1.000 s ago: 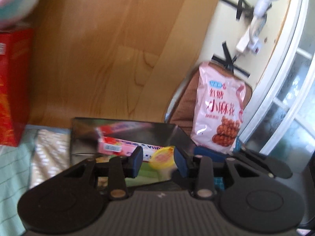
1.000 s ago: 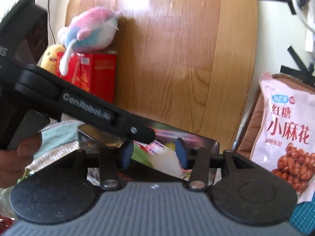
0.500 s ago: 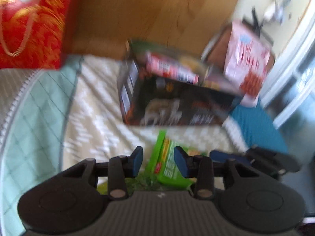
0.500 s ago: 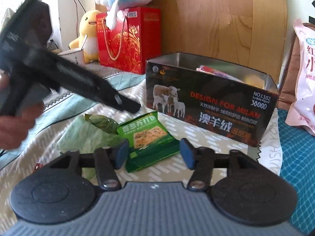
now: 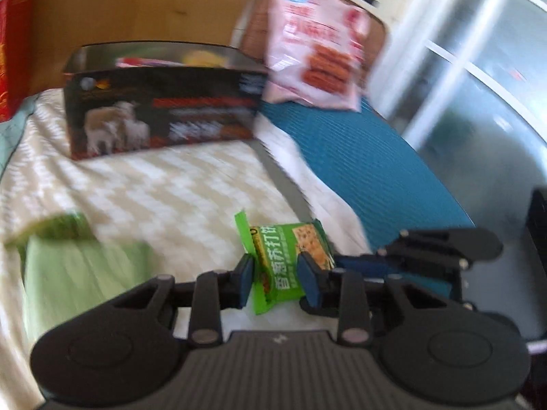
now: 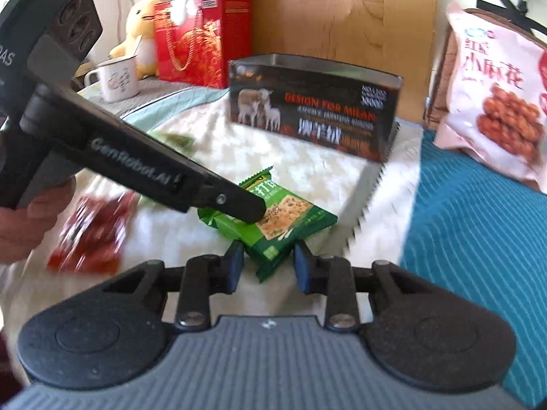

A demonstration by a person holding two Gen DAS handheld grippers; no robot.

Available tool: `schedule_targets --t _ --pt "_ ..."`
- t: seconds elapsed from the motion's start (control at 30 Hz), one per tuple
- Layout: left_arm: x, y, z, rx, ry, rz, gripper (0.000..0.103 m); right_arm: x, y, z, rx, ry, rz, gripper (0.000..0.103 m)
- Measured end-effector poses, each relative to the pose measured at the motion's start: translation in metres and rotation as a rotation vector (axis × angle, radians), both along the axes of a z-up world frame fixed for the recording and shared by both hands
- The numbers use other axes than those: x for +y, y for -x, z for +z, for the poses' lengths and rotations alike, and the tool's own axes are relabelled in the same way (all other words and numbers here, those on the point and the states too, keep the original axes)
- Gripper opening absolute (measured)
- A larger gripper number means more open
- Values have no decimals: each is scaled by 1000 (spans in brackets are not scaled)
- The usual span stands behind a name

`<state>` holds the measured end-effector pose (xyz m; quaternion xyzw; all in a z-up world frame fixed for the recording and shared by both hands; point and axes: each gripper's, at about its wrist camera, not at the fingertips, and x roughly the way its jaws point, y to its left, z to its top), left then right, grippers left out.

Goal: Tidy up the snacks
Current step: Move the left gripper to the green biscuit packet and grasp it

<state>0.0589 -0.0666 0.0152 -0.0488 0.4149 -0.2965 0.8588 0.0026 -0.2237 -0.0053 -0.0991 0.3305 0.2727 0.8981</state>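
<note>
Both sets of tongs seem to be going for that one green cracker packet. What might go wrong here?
Both the left tongs and the right tongs have just been narrowing around the same green cracker packet, so they might tug against each other or crush the crackers. The packet is slick and could slip out before reaching the black tin.

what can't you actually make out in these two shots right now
- Tin's contents: right wrist view, its front wall hides them; left wrist view, blurred.
- Green cracker packet's far end: right wrist view, under the left gripper's finger.
- Red packet: print blurred.
- Pink snack bag: cut off at right edge.
</note>
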Motion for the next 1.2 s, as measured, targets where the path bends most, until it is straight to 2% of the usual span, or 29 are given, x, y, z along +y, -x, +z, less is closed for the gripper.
schedule_targets --t 0.17,0.23,0.3,0.43,0.57,0.63,0.87,0.97,1.0,1.13,1.2 --pt "17 64 -7 9 18 -32 30 0 60 -5 -11 -2 75 36" --pt "28 79 -11 48 45 -36 38 -1 70 -6 0 -35 79 40" --pt "34 86 -10 60 64 -29 39 -1 72 -6 -4 -49 69 42" --pt "39 85 -7 60 62 -3 41 2 69 -6 -16 -59 53 42" --pt "32 75 -9 64 52 13 42 9 70 -6 -50 -14 49 44" --pt "30 74 -9 67 64 13 48 8 72 -6 -60 -6 53 44" --pt "31 70 -8 95 84 21 48 0 70 -4 -70 -7 47 44" --pt "29 67 -10 88 78 18 40 -1 65 -8 -38 -16 55 41" --pt "26 66 -10 89 70 14 33 -1 65 -9 -30 -29 65 31" --pt "23 63 -1 87 69 -4 31 3 63 0 -31 -1 76 29" --pt "24 60 16 43 81 -13 31 1 58 16 -58 -2 81 29"
